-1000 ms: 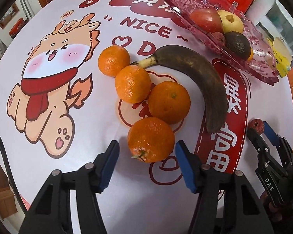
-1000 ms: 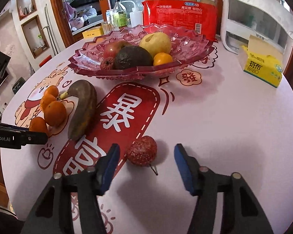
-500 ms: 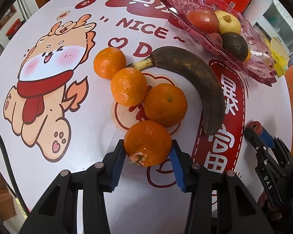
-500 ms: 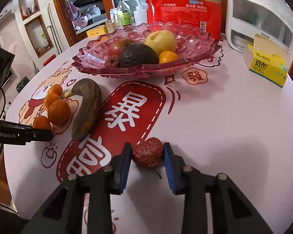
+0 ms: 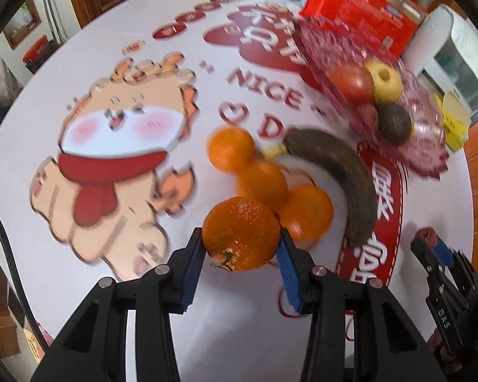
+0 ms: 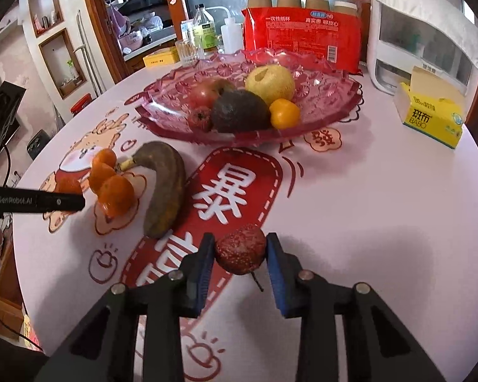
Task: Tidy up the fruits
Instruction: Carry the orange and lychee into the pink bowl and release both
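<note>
My left gripper (image 5: pixel 240 248) is shut on an orange mandarin (image 5: pixel 240 234), held a little above the table. Three more mandarins (image 5: pixel 261 183) lie behind it beside a brown overripe banana (image 5: pixel 337 172). My right gripper (image 6: pixel 240 256) is shut on a small red bumpy lychee (image 6: pixel 240 250) low over the red print on the tablecloth. A pink glass fruit bowl (image 6: pixel 331 95) at the back holds a yellow pear, a red apple, a dark avocado, a small orange fruit and a red lychee. In the right wrist view the left gripper (image 6: pixel 35 202) shows as a black bar at the left.
A round table with a cartoon-printed white cloth (image 6: pixel 382 207) carries everything. A yellow tissue box (image 6: pixel 430 117) and a white appliance (image 6: pixel 423 31) stand at the back right. A red pack of paper cups (image 6: pixel 302 28) and bottles (image 6: pixel 204 31) stand behind the bowl.
Both grippers went from open to shut, the left on the nearest mandarin, the right on the lychee. The left gripper then lifted its mandarin off the table; the right stayed in place.
</note>
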`<state>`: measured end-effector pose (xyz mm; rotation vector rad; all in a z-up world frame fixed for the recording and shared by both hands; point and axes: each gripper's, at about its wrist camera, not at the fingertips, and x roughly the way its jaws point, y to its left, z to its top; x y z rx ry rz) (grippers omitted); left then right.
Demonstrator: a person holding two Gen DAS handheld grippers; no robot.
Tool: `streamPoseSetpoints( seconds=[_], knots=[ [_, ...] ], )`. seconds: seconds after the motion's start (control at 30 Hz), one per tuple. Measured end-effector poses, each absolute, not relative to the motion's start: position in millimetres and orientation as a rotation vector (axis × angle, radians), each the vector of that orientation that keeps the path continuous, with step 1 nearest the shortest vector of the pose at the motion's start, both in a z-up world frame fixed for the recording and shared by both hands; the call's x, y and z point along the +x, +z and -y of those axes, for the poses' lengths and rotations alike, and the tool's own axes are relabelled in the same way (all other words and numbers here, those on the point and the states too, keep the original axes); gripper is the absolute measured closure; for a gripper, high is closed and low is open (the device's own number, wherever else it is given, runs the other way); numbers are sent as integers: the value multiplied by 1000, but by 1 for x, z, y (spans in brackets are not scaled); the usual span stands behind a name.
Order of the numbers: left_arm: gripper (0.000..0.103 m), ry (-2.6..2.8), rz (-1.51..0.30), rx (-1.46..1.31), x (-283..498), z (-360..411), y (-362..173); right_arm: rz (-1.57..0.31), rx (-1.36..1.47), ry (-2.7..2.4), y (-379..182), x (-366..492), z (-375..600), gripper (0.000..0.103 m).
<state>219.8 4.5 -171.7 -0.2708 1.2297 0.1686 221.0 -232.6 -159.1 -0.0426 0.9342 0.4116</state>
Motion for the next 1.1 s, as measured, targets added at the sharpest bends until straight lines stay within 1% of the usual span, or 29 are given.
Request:
streamPoseSetpoints(
  seconds=[0.3, 0.5, 0.73, 1.1],
  knots=[
    [60, 158, -1132, -198, 263, -51, -133, -887, 18, 370, -129, 225, 216, 70],
    [60, 99, -1079, -135, 304, -66, -105, -844, 74, 326, -106, 235, 207, 70],
    [60, 3, -1014, -59, 359, -58, -76, -788, 82, 265, -88, 255, 195, 70],
    [60, -203, -990, 50, 416, -14, -74, -775, 121, 182, -92, 287, 181, 70]
  ],
)
